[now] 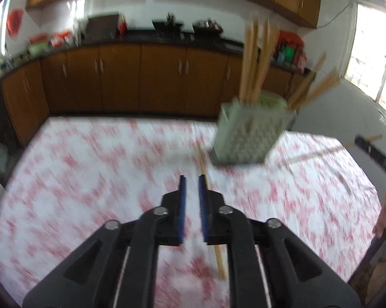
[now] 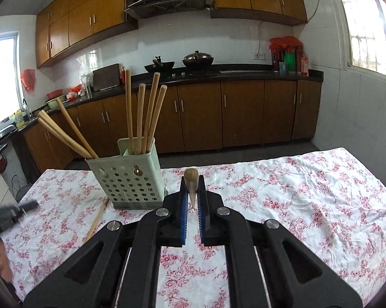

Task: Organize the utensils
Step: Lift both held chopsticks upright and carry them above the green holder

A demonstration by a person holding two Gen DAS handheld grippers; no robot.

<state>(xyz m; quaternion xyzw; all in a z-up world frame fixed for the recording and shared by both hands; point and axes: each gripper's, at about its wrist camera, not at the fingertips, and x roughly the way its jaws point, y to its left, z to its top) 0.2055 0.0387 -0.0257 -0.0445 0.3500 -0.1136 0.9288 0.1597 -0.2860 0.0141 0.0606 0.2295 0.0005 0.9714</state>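
Observation:
A pale green perforated utensil holder (image 2: 130, 179) stands on the floral tablecloth (image 2: 308, 195) with several wooden chopsticks (image 2: 141, 118) upright and leaning in it. It also shows, blurred, in the left wrist view (image 1: 249, 136). My right gripper (image 2: 192, 200) is shut on a chopstick (image 2: 192, 183) that points at the camera, right of the holder. My left gripper (image 1: 192, 179) is slightly open and empty above a chopstick (image 1: 210, 205) lying on the cloth. Another loose chopstick (image 2: 96, 219) lies left of the holder.
Brown cabinets (image 2: 200, 115) and a dark counter with woks (image 2: 198, 60) run behind the table. The right gripper shows at the right edge of the left wrist view (image 1: 367, 143). The left gripper shows blurred at the left edge of the right wrist view (image 2: 10, 213).

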